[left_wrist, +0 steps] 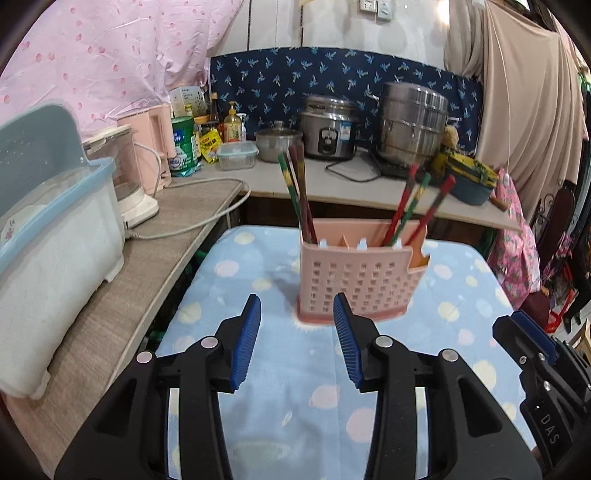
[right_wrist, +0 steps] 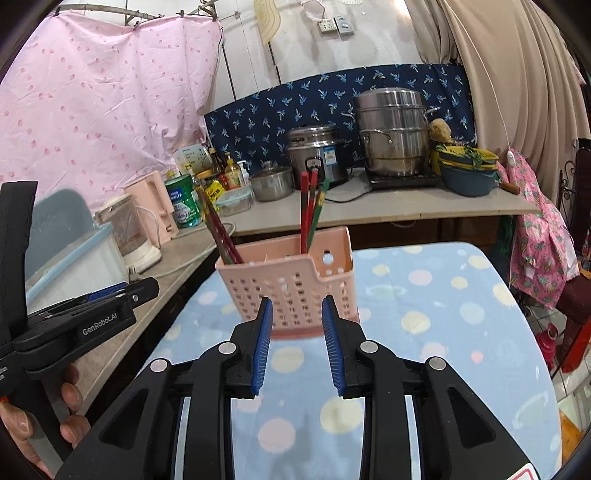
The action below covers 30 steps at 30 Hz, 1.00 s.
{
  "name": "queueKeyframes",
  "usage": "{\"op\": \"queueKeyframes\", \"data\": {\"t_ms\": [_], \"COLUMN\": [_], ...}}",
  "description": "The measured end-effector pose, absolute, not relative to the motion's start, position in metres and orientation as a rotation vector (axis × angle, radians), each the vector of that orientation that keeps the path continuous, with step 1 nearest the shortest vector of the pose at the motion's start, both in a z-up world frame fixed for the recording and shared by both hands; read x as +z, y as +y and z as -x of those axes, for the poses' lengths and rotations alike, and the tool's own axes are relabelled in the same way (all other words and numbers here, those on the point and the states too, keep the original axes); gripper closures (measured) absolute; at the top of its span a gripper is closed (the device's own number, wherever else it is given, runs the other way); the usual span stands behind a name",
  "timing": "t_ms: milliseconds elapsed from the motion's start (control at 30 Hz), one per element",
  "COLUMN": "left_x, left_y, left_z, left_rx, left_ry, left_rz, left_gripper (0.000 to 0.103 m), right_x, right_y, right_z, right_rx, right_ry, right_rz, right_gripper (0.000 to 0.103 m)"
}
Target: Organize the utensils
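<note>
Both tongs, left tongs (left_wrist: 297, 321) and right tongs (right_wrist: 297, 325), are open and hold nothing. The pink basket (left_wrist: 354, 273) holds chopsticks (left_wrist: 299, 192) on the dotted surface (left_wrist: 461, 295).

Even, fairly bright indoor light; glare on the wall (left_wrist: 436, 22) far beyond the claw. Fisheye bends edges, corners dark; chopsticks (left_wrist: 295, 184) slightly blurred.
</note>
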State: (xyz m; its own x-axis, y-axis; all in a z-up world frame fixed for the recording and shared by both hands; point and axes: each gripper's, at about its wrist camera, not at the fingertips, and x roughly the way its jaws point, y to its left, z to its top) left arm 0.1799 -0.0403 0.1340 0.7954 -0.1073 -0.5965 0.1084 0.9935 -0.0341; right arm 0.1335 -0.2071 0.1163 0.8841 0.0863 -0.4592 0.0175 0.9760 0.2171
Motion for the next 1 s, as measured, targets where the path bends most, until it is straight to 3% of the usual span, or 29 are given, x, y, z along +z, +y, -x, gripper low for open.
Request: {"op": "queueKeyframes", "data": {"t_ms": [700,767,1000], "left_x": [0.065,0.062,0.058], "left_y": [-0.046,-0.047,-0.05], "left_z": [-0.126,-0.124,-0.122], "left_rx": [-0.097,-0.097,-0.097], "left_ry": [0.761,0.762,0.764], "left_rz": [-0.076,-0.079,-0.087], "left_gripper": [0.064,0.055,0.047], "right_x": [0.058,0.055,0.052], "right_y": [-0.177,-0.176,-0.177], "right_z": [-0.075,-0.073,-0.073], "right_rx": [0.024,0.022,0.018], "right_ry": [0.605,0.609,0.616], "right_rz": [-0.206,-0.201,-0.215], "right_gripper": [0.075,0.074,0.063]}}
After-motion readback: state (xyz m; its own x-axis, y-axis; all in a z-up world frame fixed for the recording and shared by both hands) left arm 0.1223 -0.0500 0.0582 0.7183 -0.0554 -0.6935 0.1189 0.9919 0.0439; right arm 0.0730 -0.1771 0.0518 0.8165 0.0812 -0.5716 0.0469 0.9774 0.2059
